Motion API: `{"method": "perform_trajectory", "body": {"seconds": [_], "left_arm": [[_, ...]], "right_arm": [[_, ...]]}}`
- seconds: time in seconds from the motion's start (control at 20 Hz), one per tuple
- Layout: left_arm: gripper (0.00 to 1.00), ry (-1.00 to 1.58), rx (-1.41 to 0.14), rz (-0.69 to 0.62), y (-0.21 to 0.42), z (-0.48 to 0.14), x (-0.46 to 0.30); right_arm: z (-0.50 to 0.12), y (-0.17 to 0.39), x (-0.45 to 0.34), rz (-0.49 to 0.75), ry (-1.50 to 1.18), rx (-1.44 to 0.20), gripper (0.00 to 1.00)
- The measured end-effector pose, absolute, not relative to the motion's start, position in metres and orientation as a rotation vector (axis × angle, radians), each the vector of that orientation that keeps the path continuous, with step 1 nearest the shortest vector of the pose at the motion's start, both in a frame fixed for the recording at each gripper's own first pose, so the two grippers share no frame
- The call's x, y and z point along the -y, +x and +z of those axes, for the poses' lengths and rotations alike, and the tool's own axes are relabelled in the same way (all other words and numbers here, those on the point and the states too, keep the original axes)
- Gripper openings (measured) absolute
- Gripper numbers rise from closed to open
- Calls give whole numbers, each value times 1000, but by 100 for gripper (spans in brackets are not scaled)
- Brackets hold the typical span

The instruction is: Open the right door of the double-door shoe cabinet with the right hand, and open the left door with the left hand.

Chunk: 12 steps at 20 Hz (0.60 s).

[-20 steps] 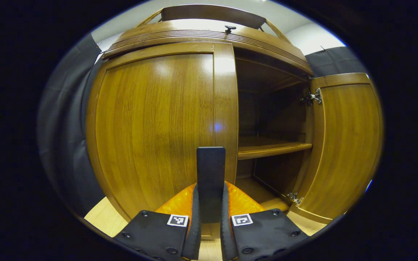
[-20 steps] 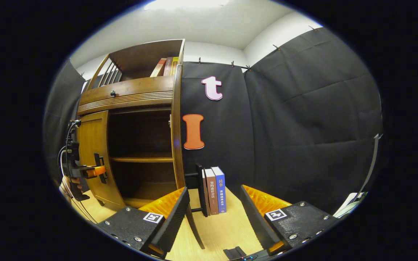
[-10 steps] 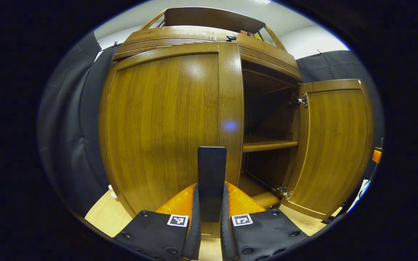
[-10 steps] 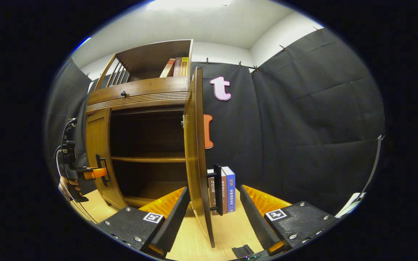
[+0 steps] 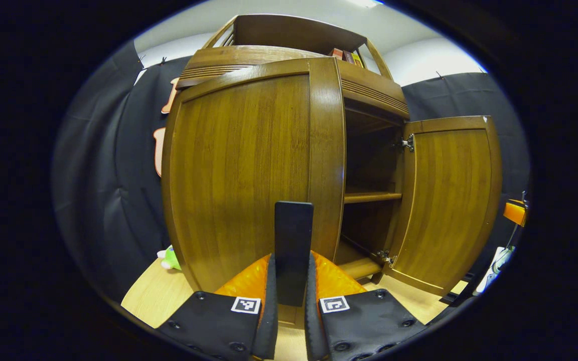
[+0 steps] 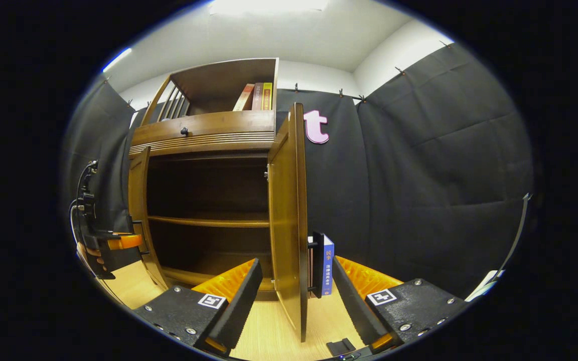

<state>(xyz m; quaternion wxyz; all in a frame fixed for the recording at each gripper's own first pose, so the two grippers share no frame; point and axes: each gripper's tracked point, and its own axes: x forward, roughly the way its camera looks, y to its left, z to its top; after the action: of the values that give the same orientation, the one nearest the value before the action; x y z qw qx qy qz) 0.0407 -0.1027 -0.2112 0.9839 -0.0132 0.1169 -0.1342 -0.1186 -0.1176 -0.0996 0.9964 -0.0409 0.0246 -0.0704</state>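
Observation:
The wooden shoe cabinet (image 6: 203,138) stands with both doors swung out. My left gripper (image 5: 293,260) is shut on the dark upright handle (image 5: 294,235) of the left door (image 5: 244,175), which is pulled partly away from the cabinet front. In the right gripper view that same gripper (image 6: 113,243) shows at the left door (image 6: 138,210), a hand behind it. The right door (image 6: 289,225) stands wide open, edge-on ahead of my right gripper (image 6: 294,301), whose fingers are open and apart from it. Its handle (image 6: 317,263) faces right. Inside, one shelf (image 6: 208,220) is bare.
Books (image 6: 256,96) lean in the open top compartment above a drawer knob (image 6: 184,132). More books (image 6: 327,263) stand on the light wood surface (image 6: 269,336) behind the right door. A small green toy (image 5: 169,258) lies left of the cabinet. Black cloth walls close in all around.
The left door has swung further out with my left gripper on its handle. In the right gripper view the right door has shifted from the left to the middle, between the open fingers.

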Motion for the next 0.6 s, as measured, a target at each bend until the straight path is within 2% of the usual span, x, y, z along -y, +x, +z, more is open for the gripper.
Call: {"method": "perform_trajectory", "body": {"seconds": [0.2,0.6], "left_arm": [[28,-20,-232,-262,22,-206,86],[30,-4,-221,-223,-7,-198,54]], "right_arm": [[-98,-117,108,-122,-78,-49,98],[-96,-114,87,-82,-76,-46,98]]}}
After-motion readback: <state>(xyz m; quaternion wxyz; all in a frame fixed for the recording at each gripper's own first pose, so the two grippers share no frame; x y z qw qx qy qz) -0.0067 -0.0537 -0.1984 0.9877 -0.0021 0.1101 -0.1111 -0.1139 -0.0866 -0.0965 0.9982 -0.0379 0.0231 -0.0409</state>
